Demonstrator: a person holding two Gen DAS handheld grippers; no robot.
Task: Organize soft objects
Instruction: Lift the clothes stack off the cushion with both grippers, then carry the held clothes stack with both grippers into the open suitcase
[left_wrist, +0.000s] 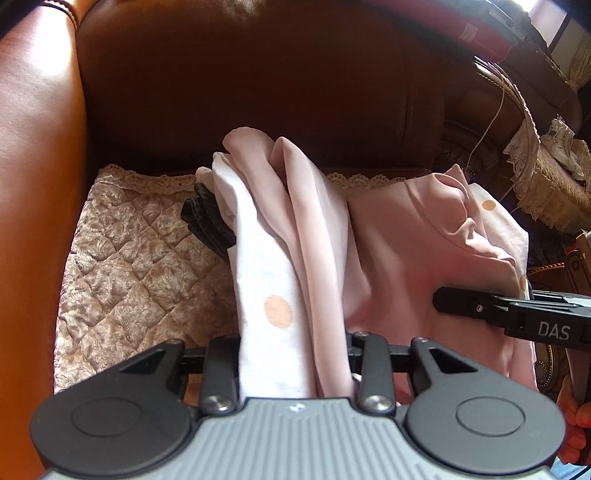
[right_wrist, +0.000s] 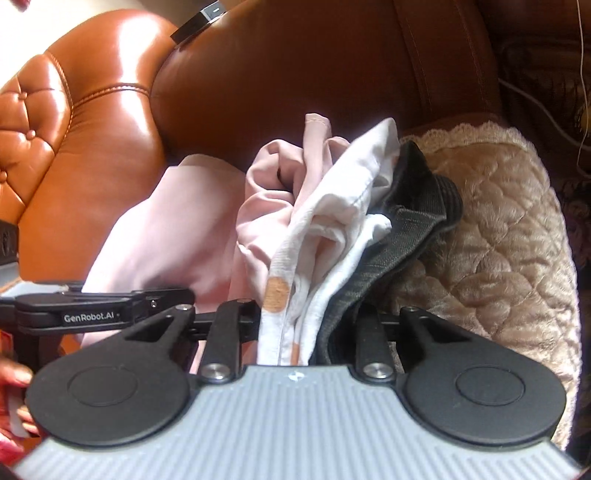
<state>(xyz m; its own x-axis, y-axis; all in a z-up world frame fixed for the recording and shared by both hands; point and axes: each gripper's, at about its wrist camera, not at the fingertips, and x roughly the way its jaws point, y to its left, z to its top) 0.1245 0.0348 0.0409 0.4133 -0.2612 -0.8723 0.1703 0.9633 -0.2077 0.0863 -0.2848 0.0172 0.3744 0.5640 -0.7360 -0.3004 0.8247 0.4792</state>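
Against a brown leather sofa (left_wrist: 240, 74), the left gripper (left_wrist: 293, 354) and right gripper (right_wrist: 306, 332) are each clamping bunched pink-and-white cloth (left_wrist: 295, 229), apparently lifting it off the quilted seat cover (left_wrist: 140, 258) for sorting.

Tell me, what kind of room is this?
Most likely a home living room. There is a brown leather sofa with a tufted armrest, a quilted lace-edged seat cover, and pink and white clothes held over it.
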